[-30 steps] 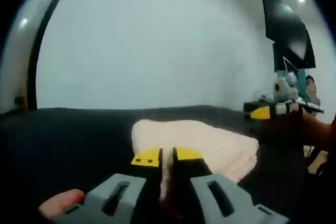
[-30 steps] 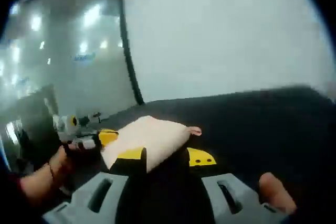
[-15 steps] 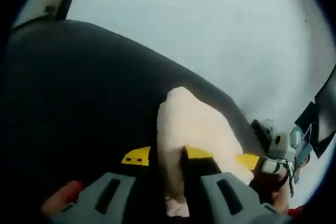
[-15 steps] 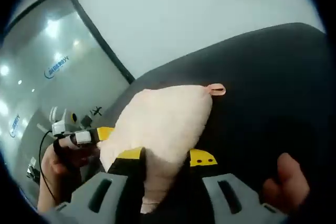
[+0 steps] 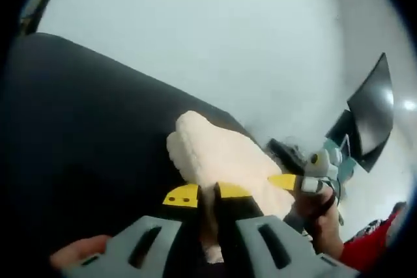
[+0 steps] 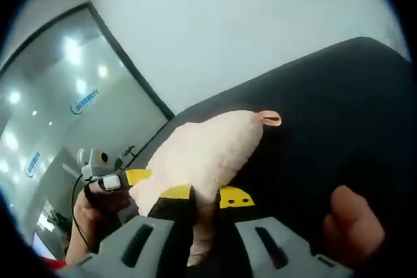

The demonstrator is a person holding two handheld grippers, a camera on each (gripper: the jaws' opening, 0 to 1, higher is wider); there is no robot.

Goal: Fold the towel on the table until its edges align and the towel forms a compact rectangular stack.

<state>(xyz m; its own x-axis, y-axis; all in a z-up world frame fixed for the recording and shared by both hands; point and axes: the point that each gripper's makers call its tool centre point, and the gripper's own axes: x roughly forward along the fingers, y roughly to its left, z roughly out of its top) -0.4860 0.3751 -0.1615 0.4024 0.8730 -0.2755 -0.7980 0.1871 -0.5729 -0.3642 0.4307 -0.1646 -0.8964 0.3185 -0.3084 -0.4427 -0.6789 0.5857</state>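
Towel [image 5: 218, 161], pale cream and bunched, lies on the dark table [image 5: 85, 141] straight ahead of you in the left gripper view. Your left gripper [image 5: 208, 194] has its yellow-tipped jaws closed tight on the near edge of the cloth, and a thin fold of it runs down between them. Your other gripper [image 5: 290, 181] comes in from the right at the towel's far side, with a hand [image 5: 322, 216] and a red sleeve [image 5: 371, 252] behind it.

In the right gripper view, the towel [image 6: 202, 154] rises from the table [image 6: 326, 128] with a small loop tag [image 6: 269, 118] at its far corner. Your right gripper [image 6: 205, 194] pinches the near edge, jaws nearly together around the fabric. The left gripper [image 6: 124, 178] is at the towel's left side, held by a hand [image 6: 98, 206].
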